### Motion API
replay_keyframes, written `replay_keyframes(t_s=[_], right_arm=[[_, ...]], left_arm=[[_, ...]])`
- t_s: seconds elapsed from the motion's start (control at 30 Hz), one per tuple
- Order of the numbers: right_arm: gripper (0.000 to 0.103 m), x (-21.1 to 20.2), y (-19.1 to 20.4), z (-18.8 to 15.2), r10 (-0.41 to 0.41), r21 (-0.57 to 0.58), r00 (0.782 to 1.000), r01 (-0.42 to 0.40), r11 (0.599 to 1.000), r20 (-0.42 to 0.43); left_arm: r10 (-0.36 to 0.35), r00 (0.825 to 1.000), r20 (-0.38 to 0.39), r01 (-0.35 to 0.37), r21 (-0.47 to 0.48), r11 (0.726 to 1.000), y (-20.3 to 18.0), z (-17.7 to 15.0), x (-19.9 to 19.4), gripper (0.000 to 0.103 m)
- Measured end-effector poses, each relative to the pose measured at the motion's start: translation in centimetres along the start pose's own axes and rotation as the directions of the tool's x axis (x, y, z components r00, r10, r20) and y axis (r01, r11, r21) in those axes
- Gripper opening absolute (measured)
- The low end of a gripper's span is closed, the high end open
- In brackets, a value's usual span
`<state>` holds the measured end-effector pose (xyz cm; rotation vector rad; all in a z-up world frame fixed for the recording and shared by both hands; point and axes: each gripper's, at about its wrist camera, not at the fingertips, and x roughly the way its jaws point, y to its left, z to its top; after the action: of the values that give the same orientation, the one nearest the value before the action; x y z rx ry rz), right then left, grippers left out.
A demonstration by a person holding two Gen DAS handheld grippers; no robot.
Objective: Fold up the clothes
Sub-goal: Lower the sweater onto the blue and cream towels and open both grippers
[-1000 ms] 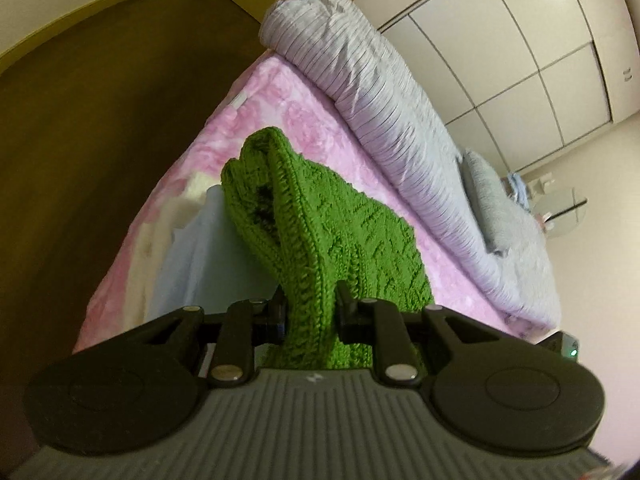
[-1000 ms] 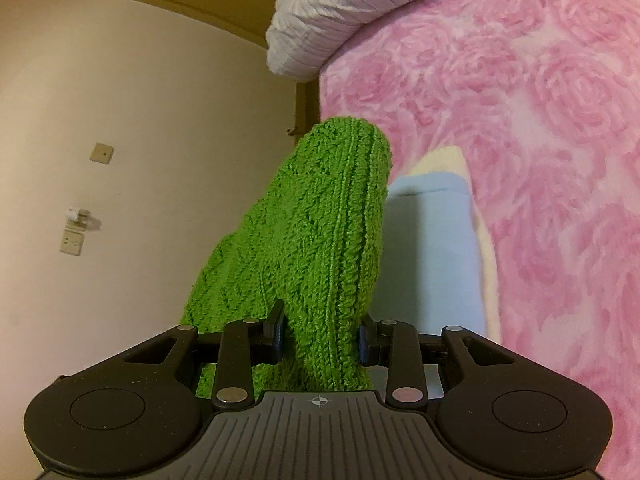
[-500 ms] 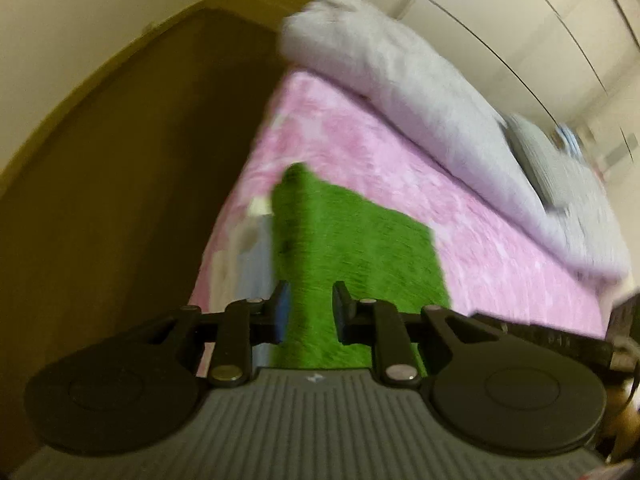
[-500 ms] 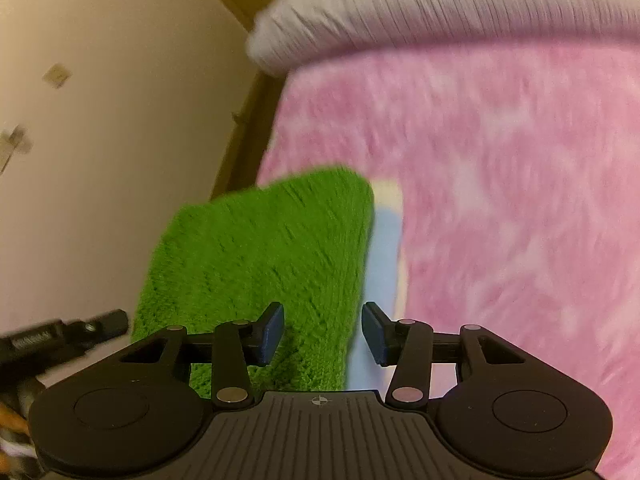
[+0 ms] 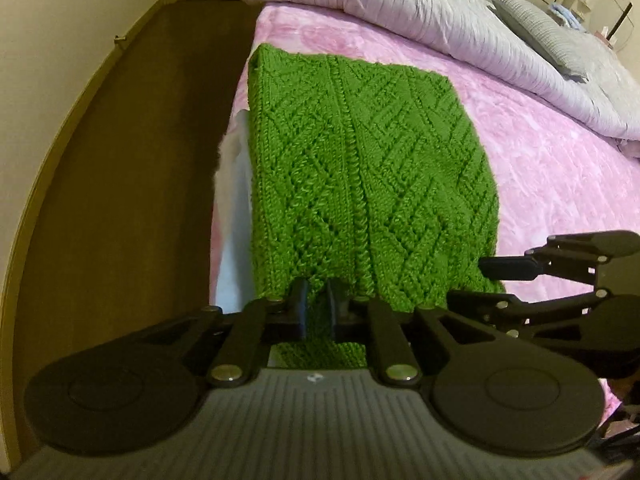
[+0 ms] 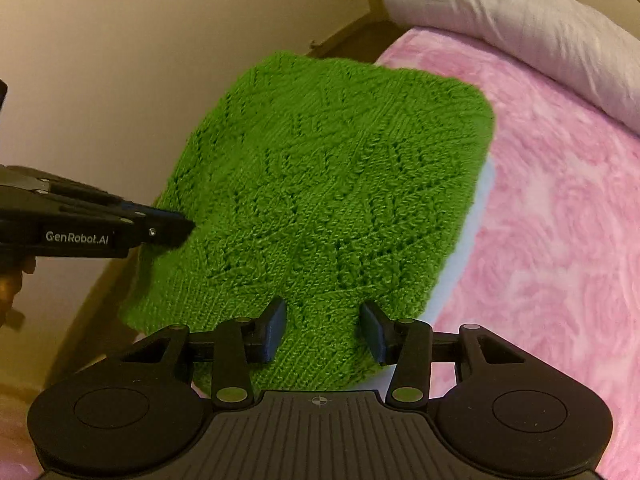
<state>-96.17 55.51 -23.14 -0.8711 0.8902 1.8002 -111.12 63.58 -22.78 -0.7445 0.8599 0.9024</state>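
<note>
Now: green knitted garment (image 5: 360, 176) folded flat near edge of bed, on top of pale blue folded cloth (image 5: 236, 216) peeking out along one side. Cream edge of another cloth under blue one, barely visible. Pink rose-patterned blanket (image 5: 560, 184) beneath whole stack.

Left gripper (image 5: 318, 308): fingers narrow, near edge of green knit lying between pads. Whether pinched tight or merely straddled, cannot tell; slim gap visible on either side of fabric. From right wrist view, same gripper (image 6: 176, 230) seen side-on at knit's left edge, tips touching or just beside fabric, logo text readable on body.

Right gripper (image 6: 324, 330): fingers spread wide, hovering over near hem of garment, pads apart from fabric on both sides, nothing held. From left wrist view, seen (image 5: 492, 280) at right, tips near garment's near right corner.

Garment: diamond and cable pattern facing up, roughly rectangular, surface smooth, near hem slightly rumpled at grippers.

Surroundings: grey-lilac striped duvet (image 5: 420, 12) bunched along far side of bed, grey pillow (image 5: 532, 28) resting on it. Dark wood floor (image 5: 140, 160) beside bed, cream wall (image 5: 60, 40) beyond. Bit of hand (image 6: 12, 280) visible behind left gripper's body at frame edge.
</note>
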Motion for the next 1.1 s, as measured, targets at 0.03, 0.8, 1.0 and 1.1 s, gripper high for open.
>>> replay_keyframes(t_s=[0.03, 0.8, 1.0, 1.1], right_arm=[[0.046, 0.3, 0.2, -0.1, -0.004, -0.017, 1.0, 0.004, 1.0, -0.002], [0.046, -0.8, 1.2, -1.3, 0.02, -0.005, 1.0, -0.02, 1.0, -0.02], [0.046, -0.2, 1.1, -1.1, 0.006, -0.03, 1.0, -0.006, 1.0, -0.016], [0.047, -1.6, 0.1, -0.9, 0.026, 0.057, 1.0, -0.026, 0.998, 0.006]], left_arm=[[0.004, 1.0, 0.005, -0.004, -0.003, 1.0, 0.1, -0.2, 0.1, 0.012], [-0.009, 1.0, 0.025, 0.009, -0.003, 1.0, -1.9, -2.9, -1.0, 0.013], [0.001, 0.999, 0.042, 0.0, -0.036, 0.999, -2.7, -2.2, -2.5, 0.013], [0.014, 0.997, 0.081, -0.01, -0.052, 0.999, -2.4, -1.5, -4.1, 0.012]])
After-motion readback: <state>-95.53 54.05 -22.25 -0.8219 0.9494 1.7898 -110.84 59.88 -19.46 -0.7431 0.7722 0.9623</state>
